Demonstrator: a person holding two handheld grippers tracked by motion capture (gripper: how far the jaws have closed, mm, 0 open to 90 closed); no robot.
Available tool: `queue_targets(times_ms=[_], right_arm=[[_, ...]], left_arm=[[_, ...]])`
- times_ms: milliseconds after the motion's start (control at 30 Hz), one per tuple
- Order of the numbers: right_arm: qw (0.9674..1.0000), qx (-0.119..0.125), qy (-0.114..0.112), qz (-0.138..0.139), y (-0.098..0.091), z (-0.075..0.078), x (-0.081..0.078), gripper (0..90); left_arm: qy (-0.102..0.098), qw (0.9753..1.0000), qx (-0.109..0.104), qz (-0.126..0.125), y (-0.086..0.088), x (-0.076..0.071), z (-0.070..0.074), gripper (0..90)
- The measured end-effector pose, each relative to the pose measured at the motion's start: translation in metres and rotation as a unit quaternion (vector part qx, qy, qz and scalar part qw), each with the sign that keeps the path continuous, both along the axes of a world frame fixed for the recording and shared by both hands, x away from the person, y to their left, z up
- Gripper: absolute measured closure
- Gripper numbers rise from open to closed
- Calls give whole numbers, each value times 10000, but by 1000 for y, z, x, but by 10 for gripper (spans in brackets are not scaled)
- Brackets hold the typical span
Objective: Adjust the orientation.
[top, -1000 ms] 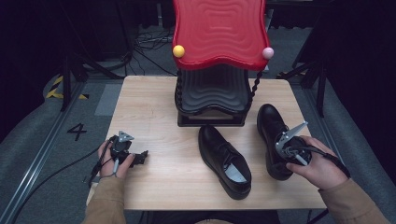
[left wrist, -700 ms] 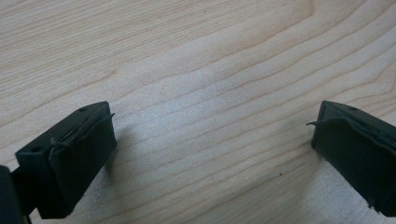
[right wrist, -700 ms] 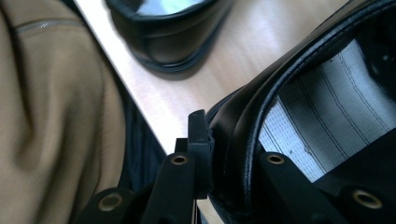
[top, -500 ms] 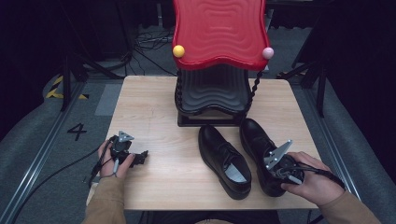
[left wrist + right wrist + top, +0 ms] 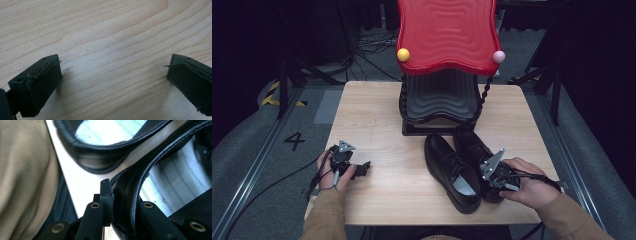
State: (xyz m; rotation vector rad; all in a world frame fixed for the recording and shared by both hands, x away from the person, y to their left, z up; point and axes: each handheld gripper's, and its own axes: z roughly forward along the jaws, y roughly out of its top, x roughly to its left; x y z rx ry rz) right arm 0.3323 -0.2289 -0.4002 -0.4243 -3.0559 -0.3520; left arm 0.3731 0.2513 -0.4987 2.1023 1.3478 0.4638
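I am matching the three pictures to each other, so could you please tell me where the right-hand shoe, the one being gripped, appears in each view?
High view: the gripped shoe lies right of centre, toe toward the red stand, heel at the right gripper.
Left gripper view: bare table between open jaws; no shoe here.
Right gripper view: its heel collar is clamped between the jaws, striped lining at right.
Shared landmark: the other shoe, lying beside it.

Right gripper [image 5: 498, 176] apparently hides right shoe's [image 5: 472, 145] heel.
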Motion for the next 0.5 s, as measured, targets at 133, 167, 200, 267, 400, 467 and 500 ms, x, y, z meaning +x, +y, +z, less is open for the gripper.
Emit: queue_targets(times_ms=[133, 167, 200, 267, 400, 467, 500], right_arm=[[9999, 56, 33, 85, 6, -11, 4, 807], [9999, 33, 50, 94, 8, -11, 4, 807], [9999, -3, 22, 102, 9, -10, 3, 806], [9998, -61, -38, 163, 11, -10, 2, 805], [9997, 111, 117, 190, 15, -10, -1, 793], [9995, 175, 138, 207, 18, -10, -3, 787], [9996, 138, 129, 206, 20, -10, -4, 786]], left_arm=[[-5, 10000, -4, 2, 0, 0, 0, 2], [-5, 10000, -4, 1, 0, 0, 0, 2], [-5, 10000, -5, 2, 0, 0, 0, 2], [-7, 10000, -3, 3, 0, 0, 0, 2], [-4, 10000, -5, 2, 0, 0, 0, 2], [-5, 10000, -2, 0, 0, 0, 0, 2], [-4, 10000, -3, 0, 0, 0, 0, 2]])
